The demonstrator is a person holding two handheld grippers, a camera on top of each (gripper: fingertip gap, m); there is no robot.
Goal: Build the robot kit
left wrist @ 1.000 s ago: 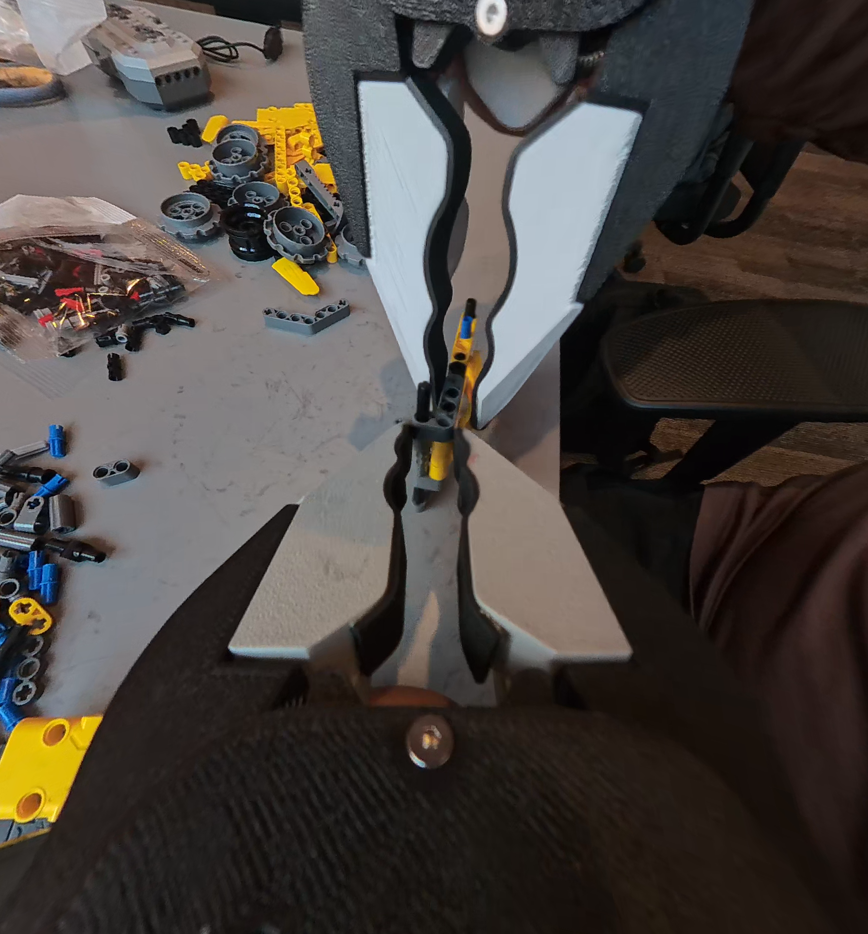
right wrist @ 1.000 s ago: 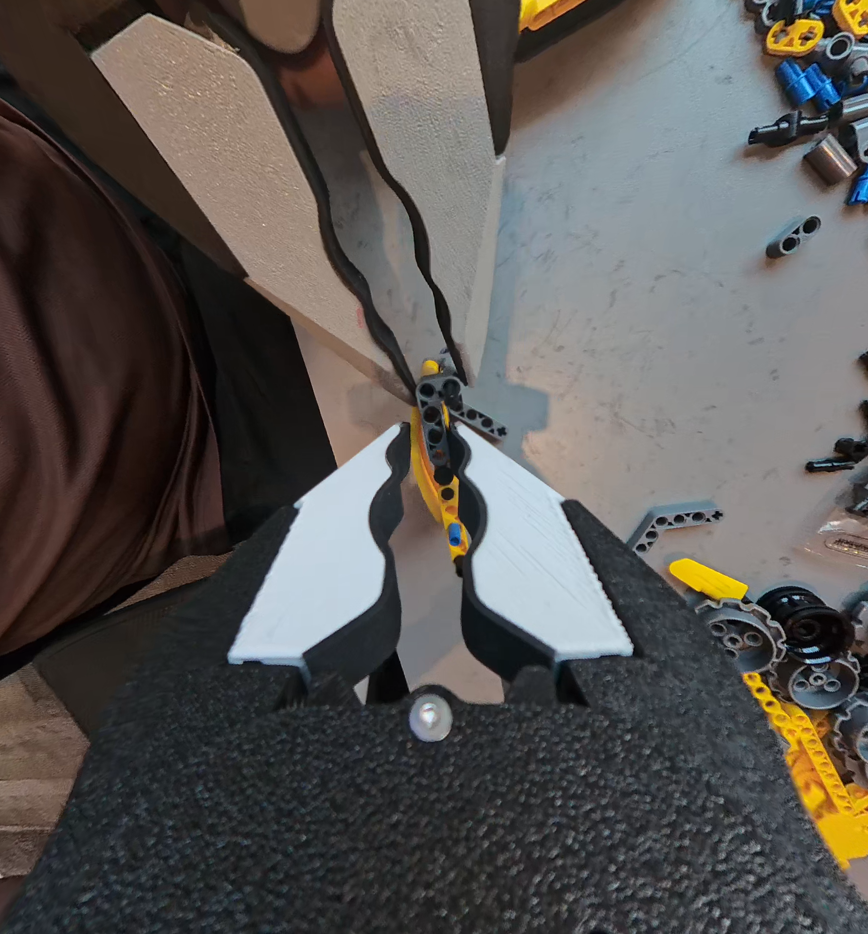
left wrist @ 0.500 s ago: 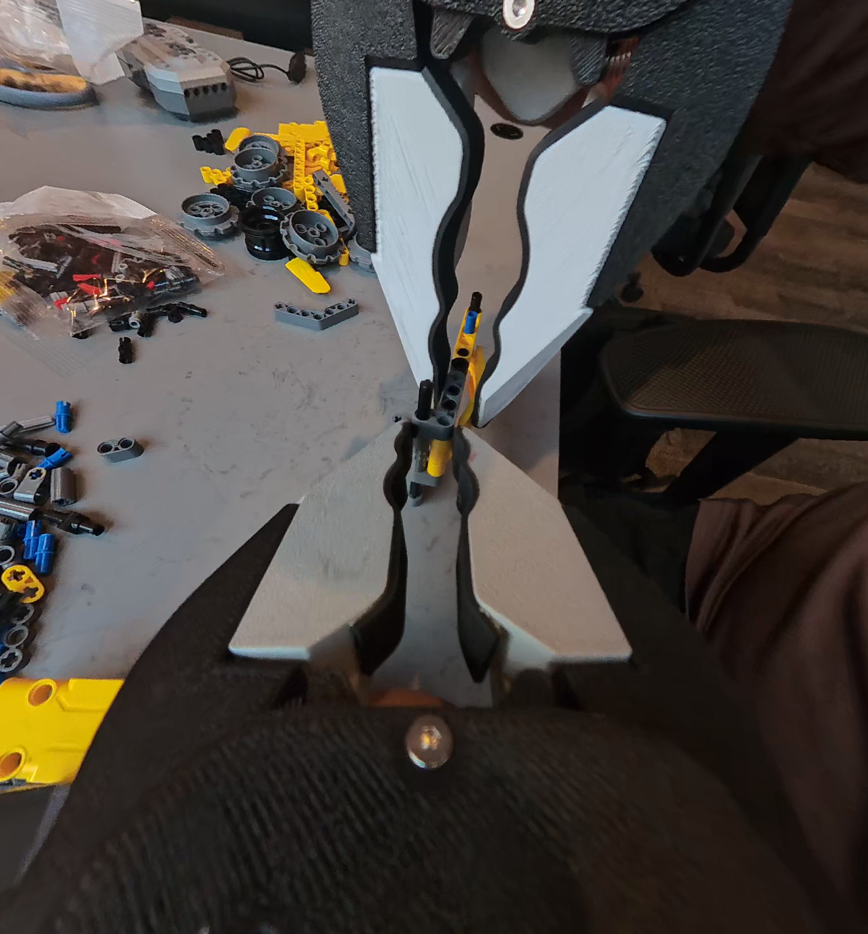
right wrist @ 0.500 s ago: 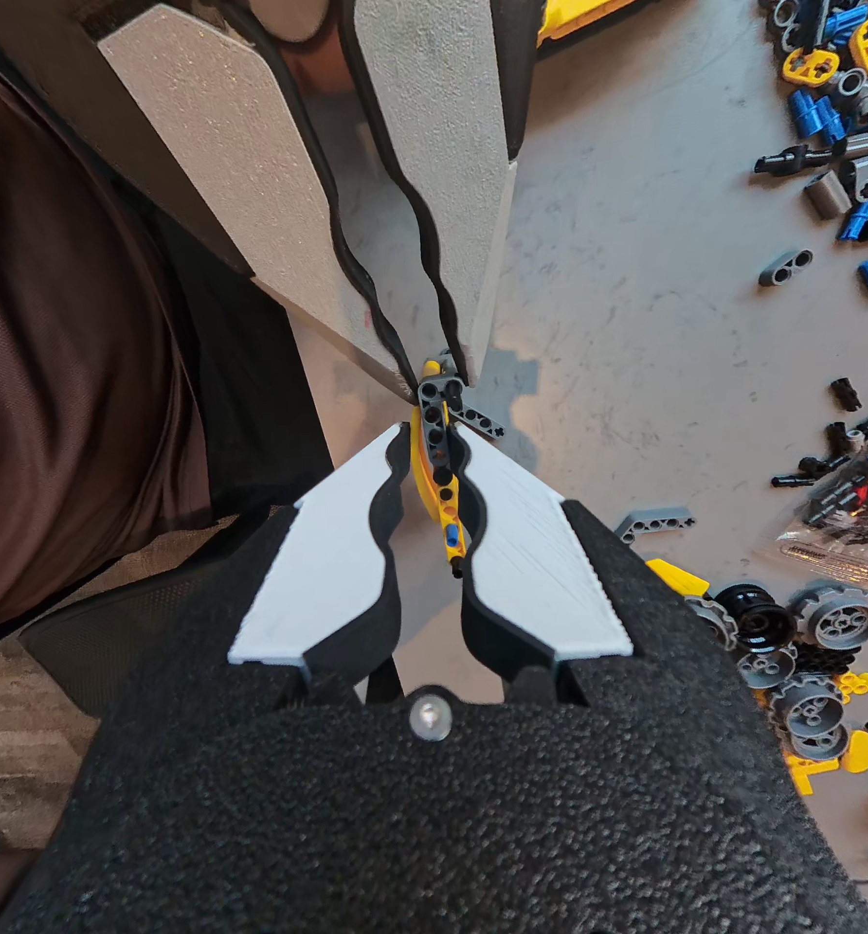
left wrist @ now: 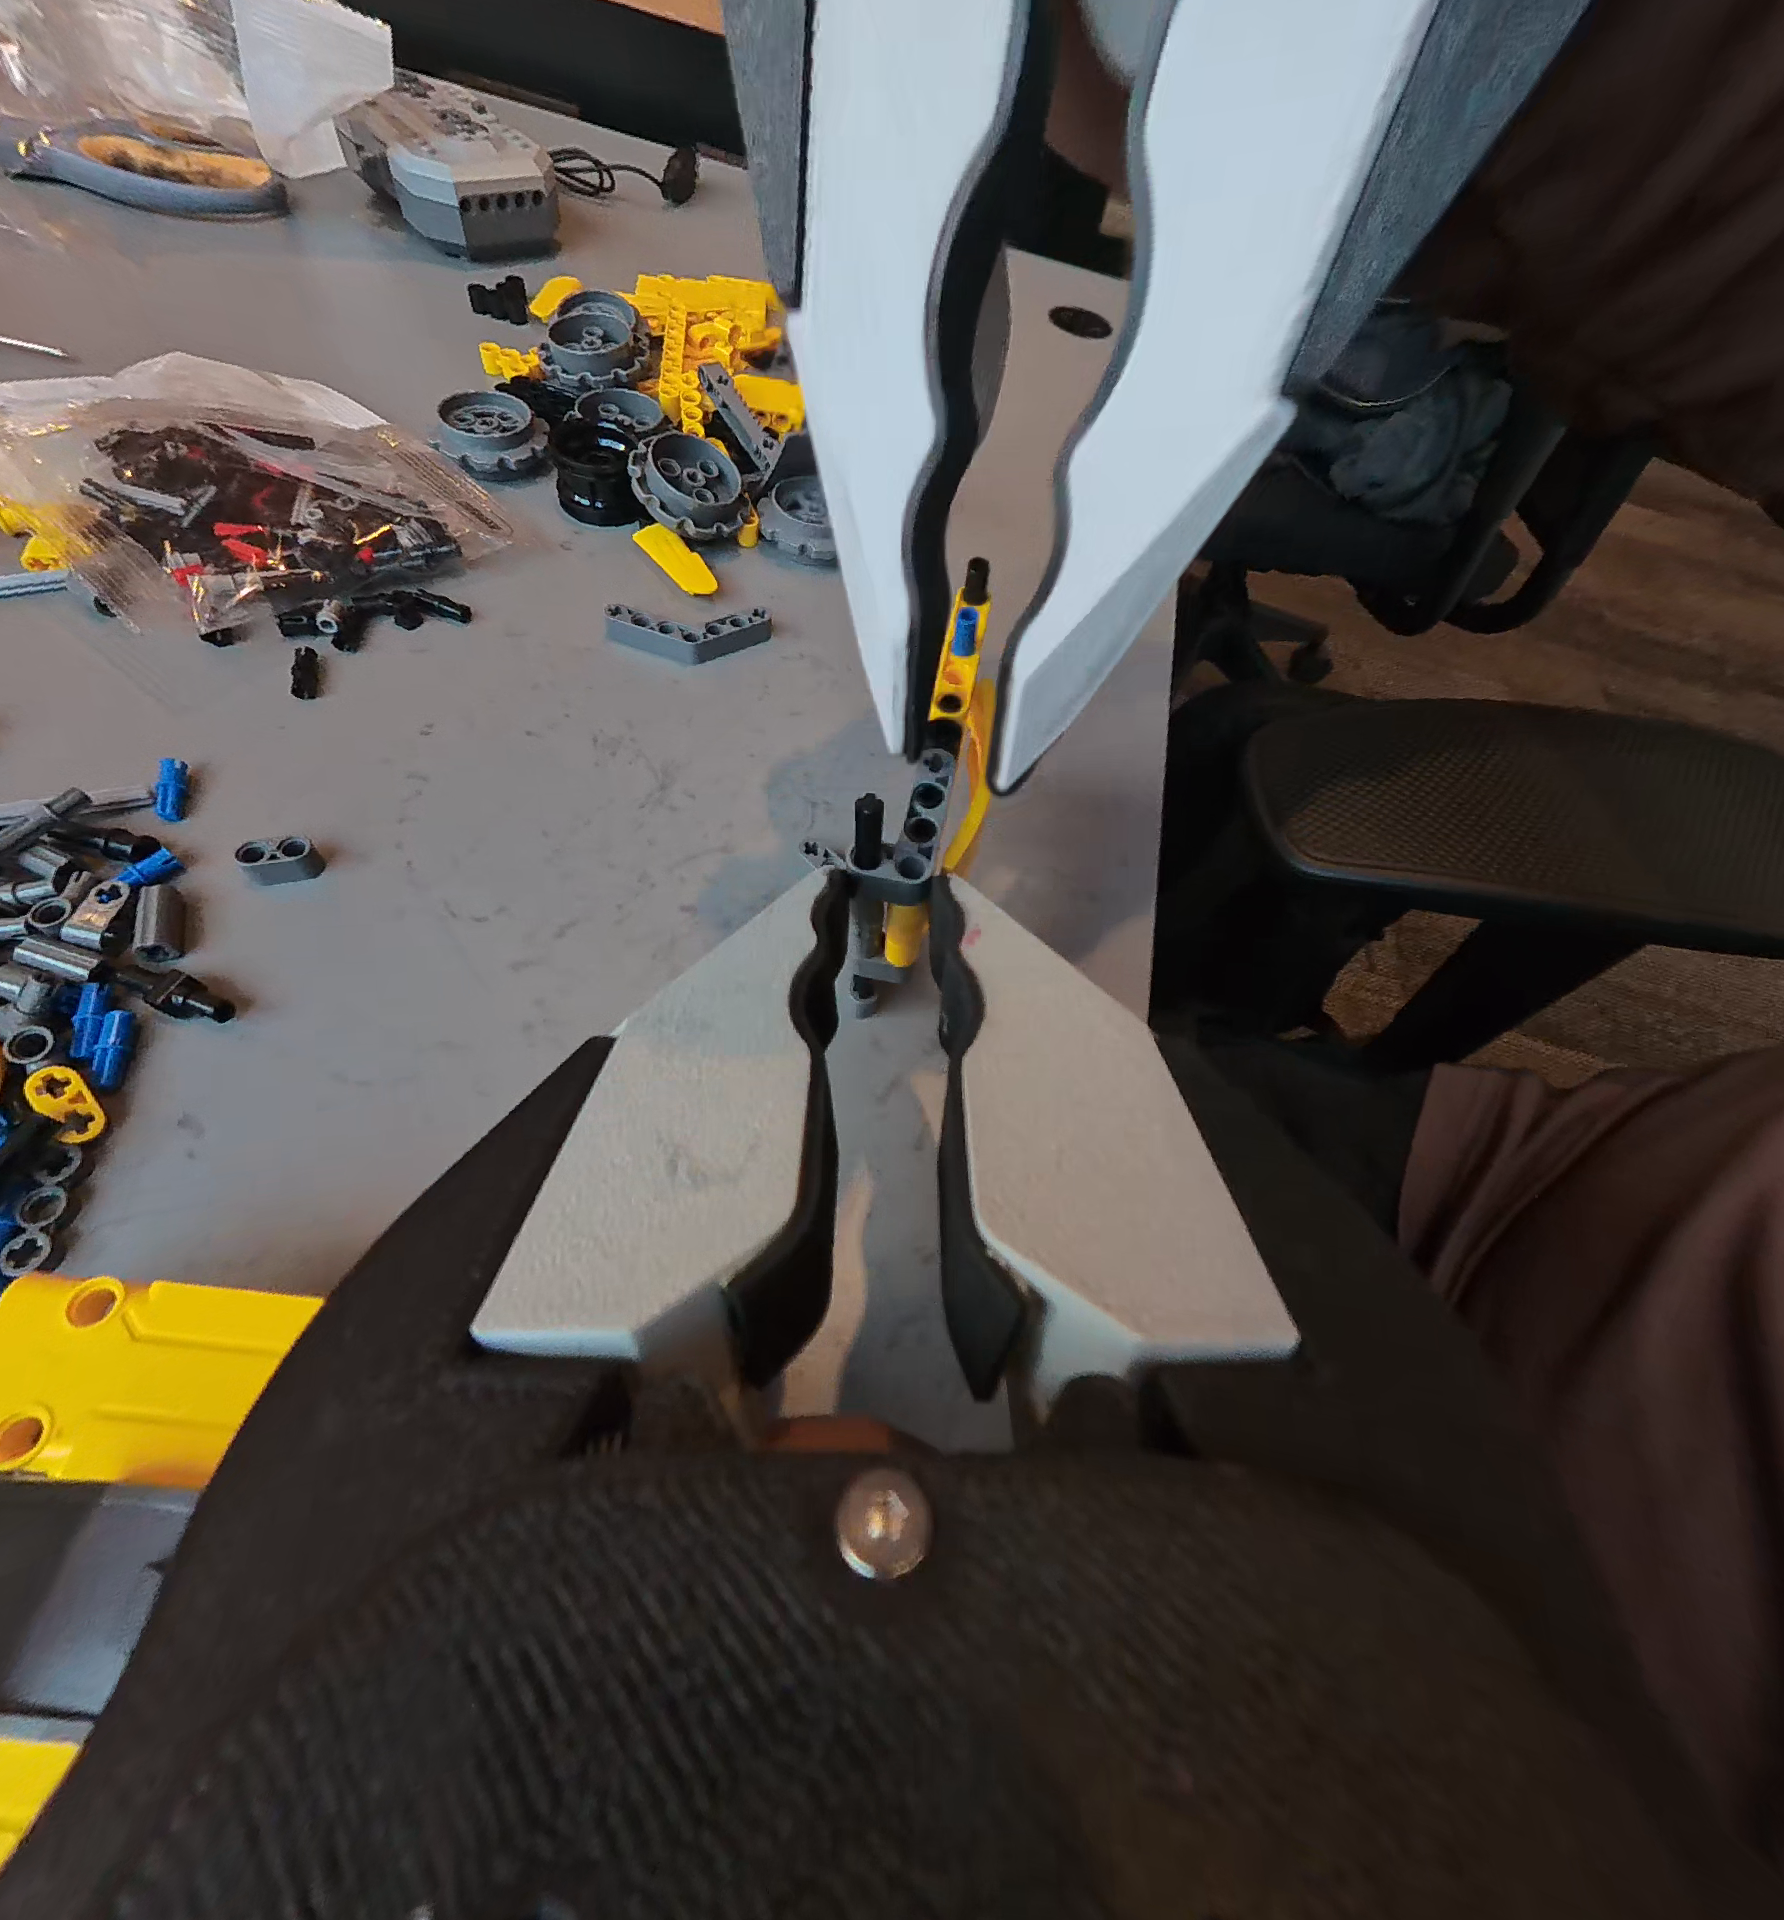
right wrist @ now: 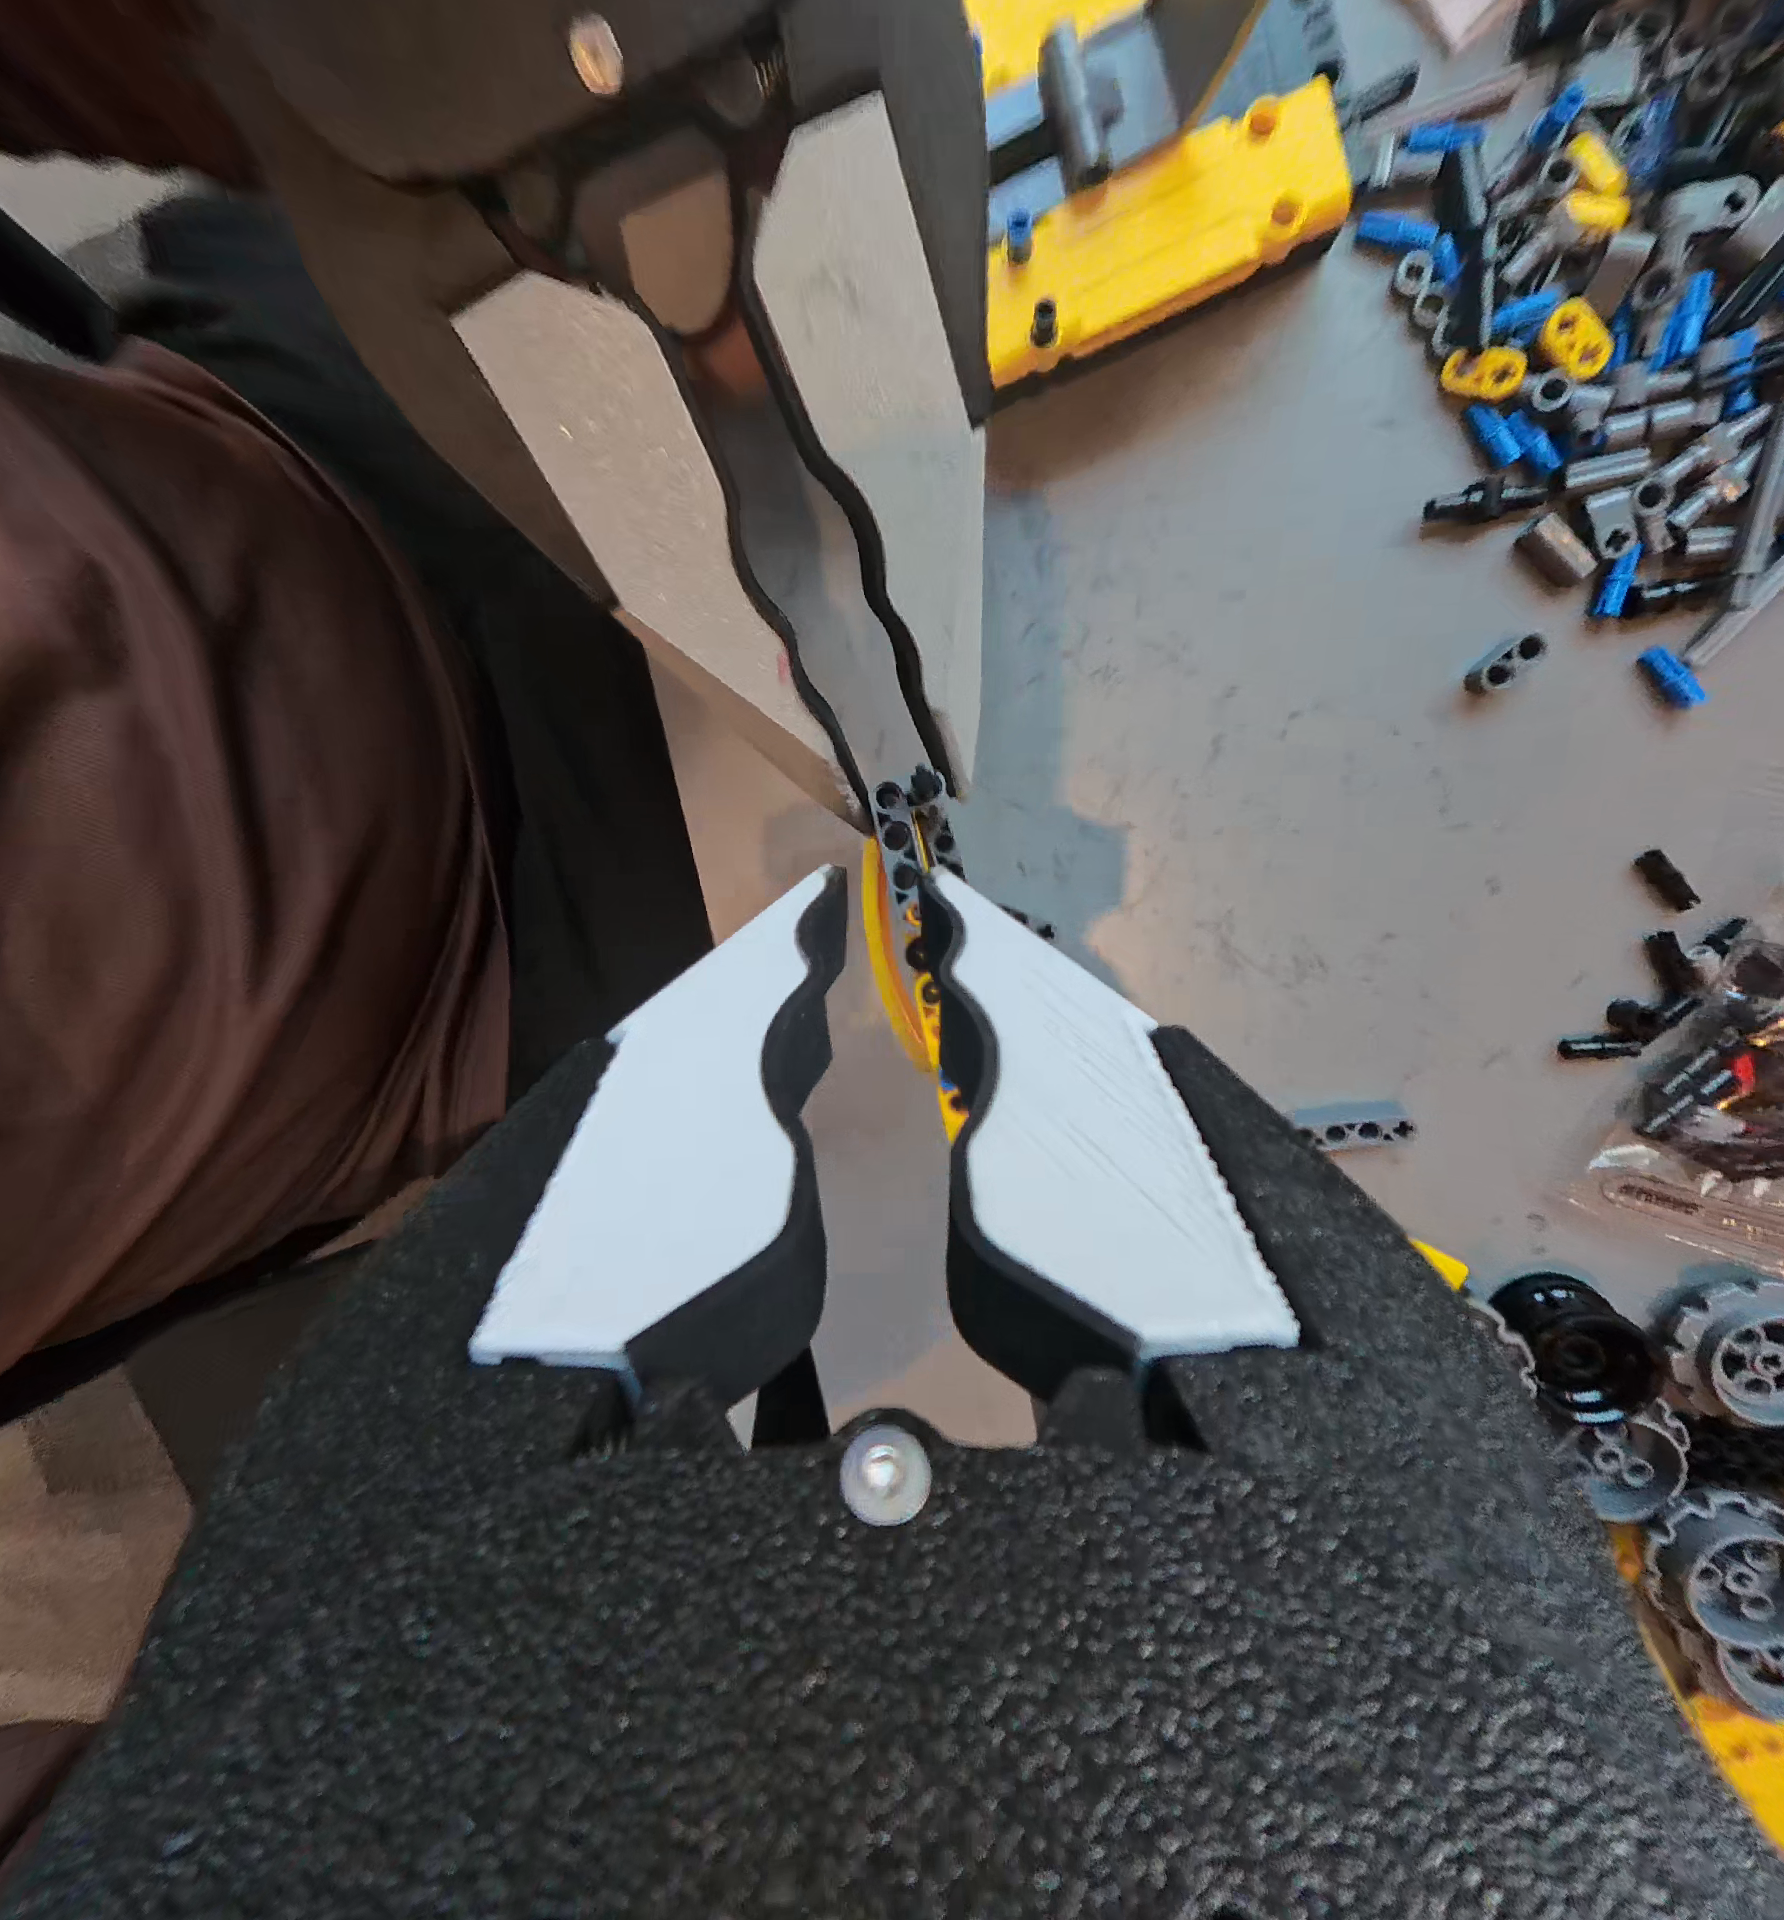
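A small assembly of dark grey and yellow holed beams (left wrist: 919, 821) hangs in the air above the grey table (left wrist: 514, 748), near its edge. My left gripper (left wrist: 883, 899) is shut on its grey and yellow near end. My right gripper (left wrist: 955, 764) comes in from the top, tip to tip with the left, shut on the yellow beam end that carries a blue pin. In the right wrist view the assembly (right wrist: 893, 842) runs from my right gripper (right wrist: 883, 899) up to the left gripper (right wrist: 898, 795). A black pin sticks up from the grey beam.
The table holds a pile of grey wheels and yellow parts (left wrist: 639, 447), a clear bag of small parts (left wrist: 223, 499), a grey angled beam (left wrist: 688, 632), loose blue and grey pins (left wrist: 36, 987) and a yellow panel (left wrist: 119, 1371). A mesh office chair (left wrist: 1542, 821) stands past the table edge. The tips of both grippers are at nearly the same place.
The right gripper's tips have drawn back from the left's, baring more of the grey beam between them. Both cameras have shifted, so more of the table shows.
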